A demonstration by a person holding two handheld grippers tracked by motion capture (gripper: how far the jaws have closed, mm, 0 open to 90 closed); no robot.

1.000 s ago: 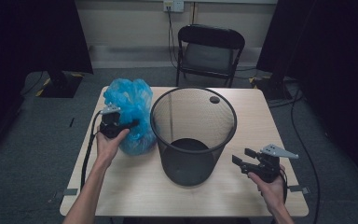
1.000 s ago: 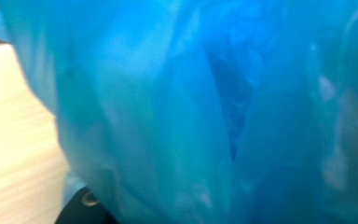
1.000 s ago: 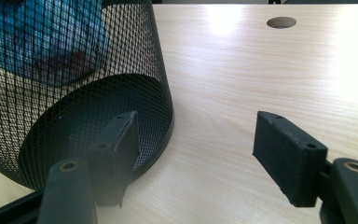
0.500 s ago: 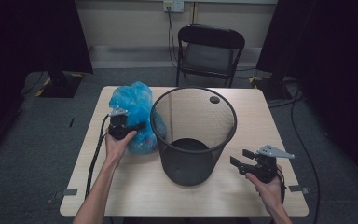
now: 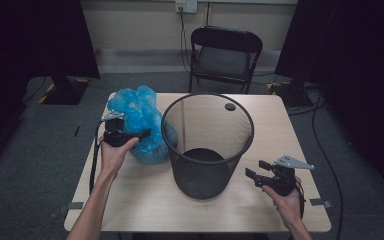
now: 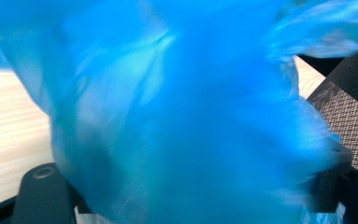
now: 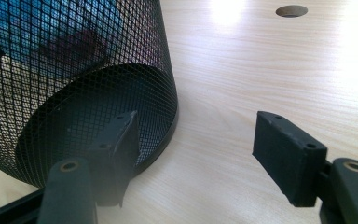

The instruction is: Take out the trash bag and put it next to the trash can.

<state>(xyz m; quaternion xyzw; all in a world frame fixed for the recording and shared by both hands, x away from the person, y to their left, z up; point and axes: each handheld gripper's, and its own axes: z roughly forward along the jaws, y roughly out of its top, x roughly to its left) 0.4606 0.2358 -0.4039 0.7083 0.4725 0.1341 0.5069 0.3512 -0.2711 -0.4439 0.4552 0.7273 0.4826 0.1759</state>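
While no writing can be read anywhere, one crumpled blue plastic bag lies on the pale wooden bench, left of one black wire-mesh bin. Left tongs pinch the bag; right tongs sit spread beside the bin.

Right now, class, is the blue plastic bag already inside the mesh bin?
No, the blue plastic bag sits on the table beside the mesh bin, at the left gripper.
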